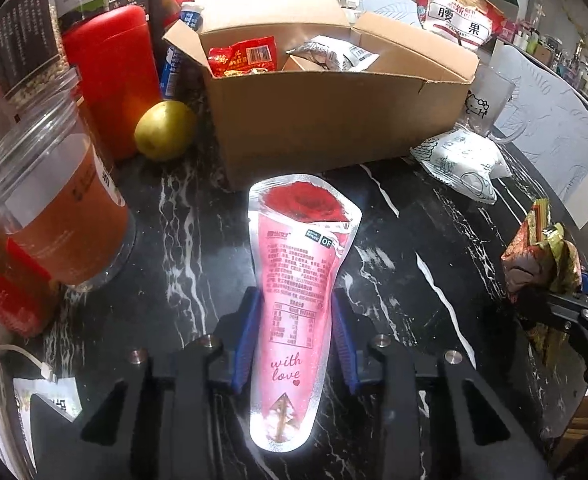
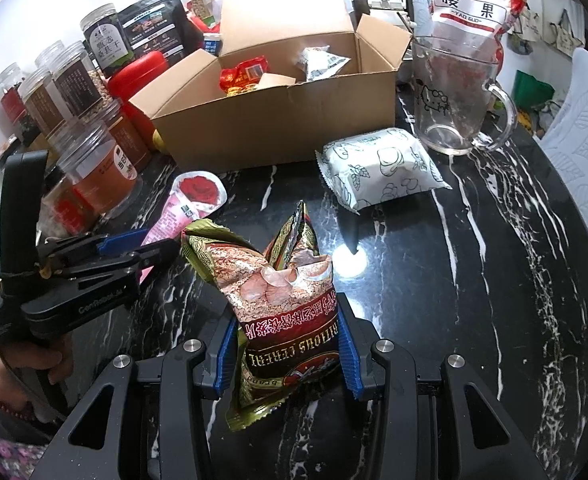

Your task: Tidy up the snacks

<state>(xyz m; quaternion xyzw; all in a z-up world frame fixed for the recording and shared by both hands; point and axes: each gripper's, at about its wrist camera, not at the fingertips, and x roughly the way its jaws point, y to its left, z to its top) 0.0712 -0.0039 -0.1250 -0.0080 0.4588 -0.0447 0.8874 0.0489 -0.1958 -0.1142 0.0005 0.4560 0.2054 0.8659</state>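
Note:
My left gripper (image 1: pixel 297 304) is shut on a pink rose-print pouch (image 1: pixel 300 280) marked "with love", held just above the black marble table (image 1: pixel 414 280). The pouch also shows in the right wrist view (image 2: pixel 189 204), with the left gripper (image 2: pixel 161 246) on it. My right gripper (image 2: pixel 285 320) is shut on a red and gold cereal bag (image 2: pixel 281 300), which also shows at the right edge of the left wrist view (image 1: pixel 542 256). An open cardboard box (image 1: pixel 334 120) (image 2: pixel 277 120) behind them holds a red packet (image 1: pixel 245 56) and a silver packet (image 1: pixel 330 54).
A white printed snack pack (image 2: pixel 378 168) (image 1: pixel 458 164) lies right of the box. A glass mug (image 2: pixel 450 96) holds a cashew bag (image 2: pixel 470 12). Jars (image 2: pixel 93 160), a red canister (image 1: pixel 109 80) and a yellow fruit (image 1: pixel 163 130) stand left of the box.

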